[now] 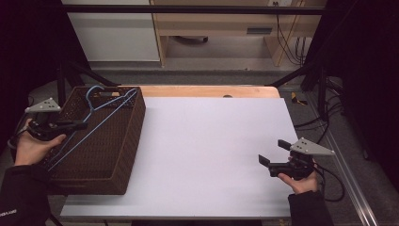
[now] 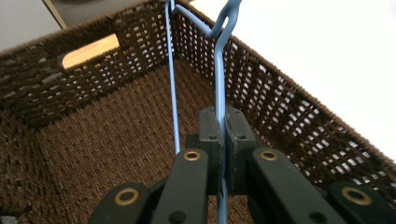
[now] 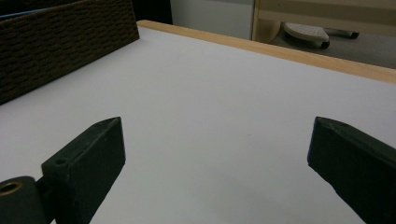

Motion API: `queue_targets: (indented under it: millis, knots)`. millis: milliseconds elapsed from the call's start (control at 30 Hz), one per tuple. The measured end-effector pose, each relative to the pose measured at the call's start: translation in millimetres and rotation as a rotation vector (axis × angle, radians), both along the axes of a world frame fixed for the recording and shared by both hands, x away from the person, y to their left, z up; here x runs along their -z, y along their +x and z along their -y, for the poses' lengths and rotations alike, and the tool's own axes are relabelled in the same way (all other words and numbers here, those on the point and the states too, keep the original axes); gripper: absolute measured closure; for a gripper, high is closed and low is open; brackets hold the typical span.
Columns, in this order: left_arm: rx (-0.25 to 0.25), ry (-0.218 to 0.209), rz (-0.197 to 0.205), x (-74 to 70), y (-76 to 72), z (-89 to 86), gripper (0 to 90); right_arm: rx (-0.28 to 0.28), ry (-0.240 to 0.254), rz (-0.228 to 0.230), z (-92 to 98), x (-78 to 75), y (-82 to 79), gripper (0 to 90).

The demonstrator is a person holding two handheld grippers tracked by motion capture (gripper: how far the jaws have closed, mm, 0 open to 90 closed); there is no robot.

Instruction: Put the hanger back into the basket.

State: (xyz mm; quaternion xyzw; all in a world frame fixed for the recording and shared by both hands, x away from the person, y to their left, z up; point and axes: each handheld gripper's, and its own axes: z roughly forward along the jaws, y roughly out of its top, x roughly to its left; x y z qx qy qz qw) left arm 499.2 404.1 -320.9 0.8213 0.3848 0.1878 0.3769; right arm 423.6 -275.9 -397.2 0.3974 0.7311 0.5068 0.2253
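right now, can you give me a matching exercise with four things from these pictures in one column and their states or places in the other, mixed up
Things:
1. left tongs
2. right tongs
3. blue hanger
4. wicker basket

States or places:
A. brown, at the left end of the white table top
B. open, hovering over the bare white surface
C. shut on a thin blue wire
D. lying slantwise in the basket, hook toward the far end

Pairs: 1-C, 2-B, 3-D, 4-A

Dim room with black edges, the white table bright (glaring in the left gripper view), close-ups soft
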Motion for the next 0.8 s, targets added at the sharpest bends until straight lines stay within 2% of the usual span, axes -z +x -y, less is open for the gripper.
queue_targets:
  millis: [133,400,500,567,700,733,800]
  knots:
    - [-0.008,0.009,-0.006,9.3,2.0,2.2,87.3,-0.002,0.001,0.001,0.2,-0.1,-0.1,4.6]
    - [-0.062,0.04,-0.015,32.0,1.2,4.4,87.3,-0.002,-0.001,0.004,0.0,-0.4,-0.1,4.6]
    - [-0.082,0.038,-0.015,38.8,0.2,3.8,87.2,-0.002,-0.004,0.001,-0.6,-0.2,-0.2,4.6]
    - [-0.091,0.054,-0.023,44.5,0.2,4.3,87.2,-0.003,0.0,0.0,-1.1,0.1,0.0,4.6]
    - [-0.102,0.119,-0.046,56.7,1.0,7.6,87.0,-0.003,-0.005,0.0,-1.2,0.4,0.3,4.6]
    - [-0.099,0.112,-0.05,58.3,0.8,8.2,86.9,-0.003,-0.005,0.0,-1.1,0.4,0.3,4.6]
    - [-0.097,0.126,-0.061,60.4,0.2,9.6,86.6,-0.002,-0.003,0.002,-0.8,0.3,0.2,4.6]
